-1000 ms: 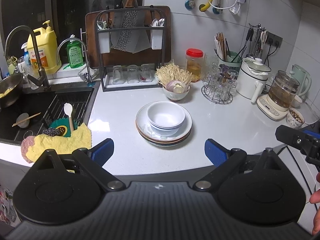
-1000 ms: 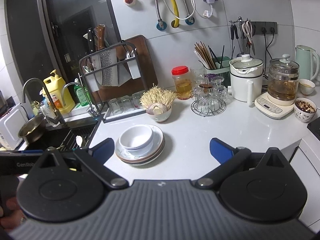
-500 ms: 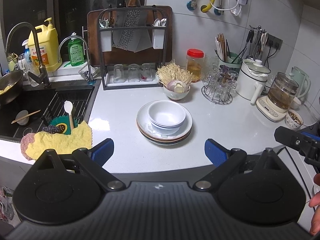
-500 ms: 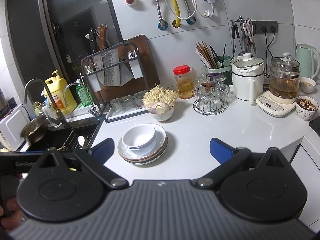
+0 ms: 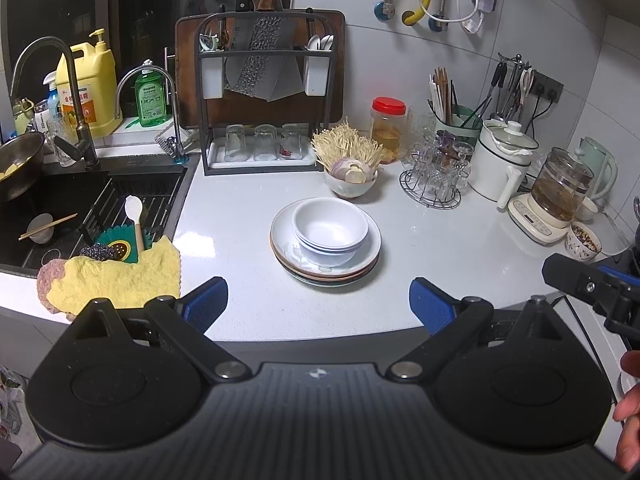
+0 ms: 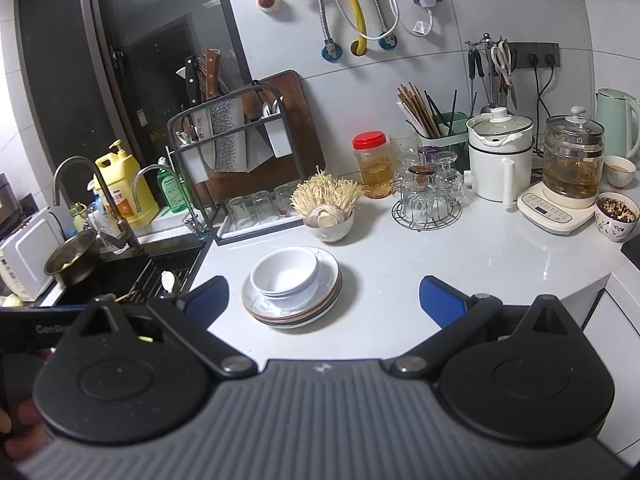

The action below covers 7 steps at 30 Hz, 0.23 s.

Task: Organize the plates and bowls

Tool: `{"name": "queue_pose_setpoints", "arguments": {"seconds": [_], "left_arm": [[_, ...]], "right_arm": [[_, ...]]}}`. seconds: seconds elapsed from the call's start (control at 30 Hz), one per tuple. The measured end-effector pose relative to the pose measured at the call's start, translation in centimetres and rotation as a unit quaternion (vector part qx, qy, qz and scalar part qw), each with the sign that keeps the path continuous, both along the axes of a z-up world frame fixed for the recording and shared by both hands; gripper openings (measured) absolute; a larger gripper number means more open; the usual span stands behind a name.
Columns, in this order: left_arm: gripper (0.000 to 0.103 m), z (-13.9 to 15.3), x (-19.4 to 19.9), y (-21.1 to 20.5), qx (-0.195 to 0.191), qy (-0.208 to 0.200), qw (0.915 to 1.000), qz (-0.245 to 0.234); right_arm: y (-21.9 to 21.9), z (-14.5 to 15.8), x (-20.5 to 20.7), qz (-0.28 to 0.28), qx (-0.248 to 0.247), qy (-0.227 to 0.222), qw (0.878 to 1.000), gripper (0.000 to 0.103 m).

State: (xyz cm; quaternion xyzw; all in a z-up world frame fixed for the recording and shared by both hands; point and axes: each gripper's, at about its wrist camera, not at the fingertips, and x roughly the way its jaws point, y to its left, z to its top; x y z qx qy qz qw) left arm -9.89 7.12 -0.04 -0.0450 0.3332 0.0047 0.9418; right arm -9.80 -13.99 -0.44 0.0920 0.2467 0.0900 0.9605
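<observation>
**Both claws wide over the dish stack**

The left claw (image 5: pixel 318 300) and right claw (image 6: pixel 324 298) are spread wide, holding nothing, above the white desk (image 5: pixel 440 248). Ahead, nested bowls (image 5: pixel 330 230) sit on stacked plates (image 5: pixel 372 248), near a bowl of mushrooms (image 5: pixel 350 170).

On the counter: one stack of plates (image 5: pixel 325 258) carrying two nested white bowls (image 5: pixel 330 228), one bowl of mushrooms (image 5: pixel 350 172) behind it, three upturned glasses (image 5: pixel 262 148) in the rack, and one red-lidded jar (image 5: pixel 388 128) centre-right.
</observation>
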Motion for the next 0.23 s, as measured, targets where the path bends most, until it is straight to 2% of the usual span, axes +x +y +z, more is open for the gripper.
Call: {"name": "queue_pose_setpoints", "arguments": {"seconds": [0.23], "left_arm": [[0.099,-0.25,-0.60,-0.30,-0.006,0.000,1.0000,0.001]], "right_arm": [[-0.01,0.00,-0.31,0.008,0.000,0.003,1.000,0.103]]}}
